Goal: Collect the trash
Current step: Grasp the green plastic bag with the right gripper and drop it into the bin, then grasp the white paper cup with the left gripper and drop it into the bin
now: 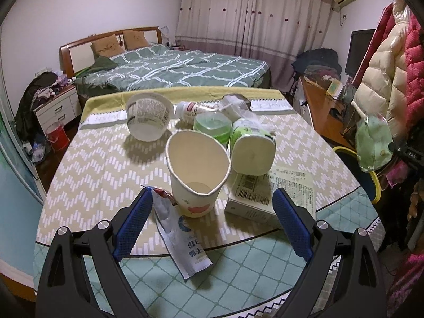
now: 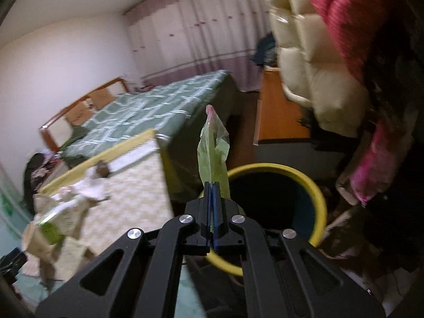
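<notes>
My left gripper (image 1: 212, 198) is open and empty over the table's near edge, its blue pads either side of a tilted white paper cup (image 1: 197, 169). A torn white wrapper (image 1: 180, 238) lies by the left pad, a small carton (image 1: 251, 201) by the right pad. Behind stand a green-white tub (image 1: 251, 148), a green lidded box (image 1: 212, 126), a clear plastic cup (image 1: 148, 116) and a bottle (image 1: 196, 111). My right gripper (image 2: 212, 185) is shut on a green plastic wrapper (image 2: 213, 148) above a yellow-rimmed bin (image 2: 316, 198). The wrapper also shows in the left wrist view (image 1: 373, 143).
The table (image 1: 92, 159) has a zigzag cloth. The bin (image 1: 376, 185) stands at its right side. A bed (image 1: 172, 69) lies behind. Hanging coats (image 1: 392, 66) and a wooden desk (image 1: 323, 106) are on the right. A nightstand (image 1: 58, 108) and red bucket (image 1: 57, 137) are at left.
</notes>
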### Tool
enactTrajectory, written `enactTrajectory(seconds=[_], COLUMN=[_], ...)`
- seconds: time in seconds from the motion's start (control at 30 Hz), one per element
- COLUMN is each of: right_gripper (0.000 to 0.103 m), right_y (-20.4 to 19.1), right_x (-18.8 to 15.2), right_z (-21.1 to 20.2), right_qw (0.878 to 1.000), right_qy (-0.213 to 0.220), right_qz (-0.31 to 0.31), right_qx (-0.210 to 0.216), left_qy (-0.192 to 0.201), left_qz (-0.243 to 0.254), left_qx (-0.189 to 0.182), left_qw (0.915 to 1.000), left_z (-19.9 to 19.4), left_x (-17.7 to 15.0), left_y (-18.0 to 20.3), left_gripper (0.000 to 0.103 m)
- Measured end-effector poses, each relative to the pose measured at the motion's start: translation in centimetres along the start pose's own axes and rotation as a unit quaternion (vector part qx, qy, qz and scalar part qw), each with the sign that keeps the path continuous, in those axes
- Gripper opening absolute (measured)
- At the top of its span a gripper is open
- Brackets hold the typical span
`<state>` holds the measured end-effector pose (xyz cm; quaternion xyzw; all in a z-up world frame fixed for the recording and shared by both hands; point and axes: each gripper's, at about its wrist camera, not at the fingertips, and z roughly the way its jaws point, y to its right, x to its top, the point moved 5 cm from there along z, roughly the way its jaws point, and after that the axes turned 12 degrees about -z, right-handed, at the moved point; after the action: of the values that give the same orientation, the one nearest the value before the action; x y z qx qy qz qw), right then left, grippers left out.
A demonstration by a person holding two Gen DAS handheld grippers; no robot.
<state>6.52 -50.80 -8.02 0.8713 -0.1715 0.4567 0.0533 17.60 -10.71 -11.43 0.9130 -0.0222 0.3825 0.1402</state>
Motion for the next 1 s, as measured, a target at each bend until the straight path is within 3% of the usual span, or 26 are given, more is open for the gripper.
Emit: enactTrajectory(seconds=[0.17, 0.73, 1.0], right_gripper=[0.005, 0.01, 0.01], right_y=[1.5, -0.5, -1.1], right_x=[-1.3, -1.9, -2.1], right_z=[1.9, 3.1, 3.6], right_qw=[0.999, 0.999, 0.999], right_qy=[-0.02, -0.032, -0.039], right_qz=[0.011, 0.002, -0.002], right_qx=[-0.032, -0.006, 0.001], left_qy=[-0.012, -0.021, -0.028], left_qz=[-0.008, -0.017, -0.017], left_qx=[-0.001, 0.002, 0.003], left_qw=[0.9999, 0.9996, 0.9995], left_z=[1.2, 4.6, 6.3], left_x=[-0.2, 1.1, 1.9], left_y=[-0.3, -1.4, -1.6], left_gripper=[0.091, 0.09, 0.074])
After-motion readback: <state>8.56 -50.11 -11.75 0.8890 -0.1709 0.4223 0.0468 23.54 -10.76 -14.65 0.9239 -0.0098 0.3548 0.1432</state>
